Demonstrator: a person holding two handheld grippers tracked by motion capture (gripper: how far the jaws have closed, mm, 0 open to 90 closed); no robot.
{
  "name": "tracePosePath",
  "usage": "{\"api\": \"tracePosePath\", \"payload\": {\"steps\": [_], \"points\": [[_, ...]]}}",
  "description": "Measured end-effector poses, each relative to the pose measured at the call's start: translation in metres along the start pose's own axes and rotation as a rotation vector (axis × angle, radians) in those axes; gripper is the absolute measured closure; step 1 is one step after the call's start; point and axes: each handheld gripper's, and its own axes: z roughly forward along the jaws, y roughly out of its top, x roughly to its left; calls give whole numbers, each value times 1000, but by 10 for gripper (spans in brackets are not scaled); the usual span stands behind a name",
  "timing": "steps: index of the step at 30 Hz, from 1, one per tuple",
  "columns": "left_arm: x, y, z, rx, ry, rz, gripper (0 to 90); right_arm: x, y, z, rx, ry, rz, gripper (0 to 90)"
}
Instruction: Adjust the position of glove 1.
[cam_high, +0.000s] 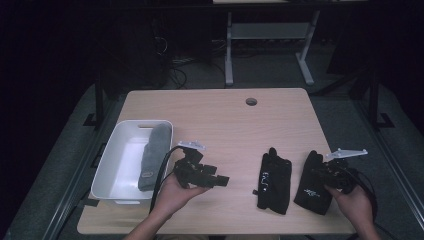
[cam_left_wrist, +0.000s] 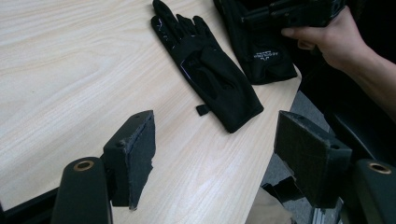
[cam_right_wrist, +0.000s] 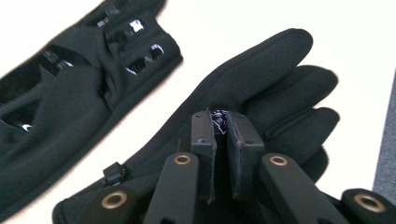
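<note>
Two black gloves lie flat near the table's front right. The left-hand glove (cam_high: 274, 182) (cam_left_wrist: 210, 70) (cam_right_wrist: 56, 102) rests untouched, fingers pointing away from me. My right gripper (cam_high: 321, 175) (cam_right_wrist: 220, 126) is shut on the right-hand glove (cam_high: 311, 194) (cam_left_wrist: 261, 51) (cam_right_wrist: 271, 84), with a fold of its fabric pinched between the pads near the palm. To the left of both gloves my left gripper (cam_high: 221, 180) (cam_left_wrist: 215, 144) hovers over the bare wood, open, its jaws wide apart and nothing between them.
A white bin (cam_high: 107, 165) sits at the table's front left with a grey cloth item (cam_high: 152, 155) lying along its right side. A cable hole (cam_high: 251, 101) marks the far middle of the table. The table's right edge runs just past the held glove.
</note>
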Motion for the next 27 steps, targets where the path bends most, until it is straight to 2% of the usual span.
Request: {"api": "tracePosePath", "payload": {"steps": [6, 15, 21, 27], "points": [[0, 0, -1, 1, 3, 3, 290, 8, 12, -12, -29, 9, -24, 818], [-1, 1, -2, 2, 3, 5, 290, 29, 34, -21, -68, 62, -58, 817], [0, 0, -3, 1, 3, 6, 290, 47, 47, -15, -82, 105, -61, 817], [0, 0, -3, -1, 4, 2, 290, 62, 55, -3, -75, 129, -84, 816]]}}
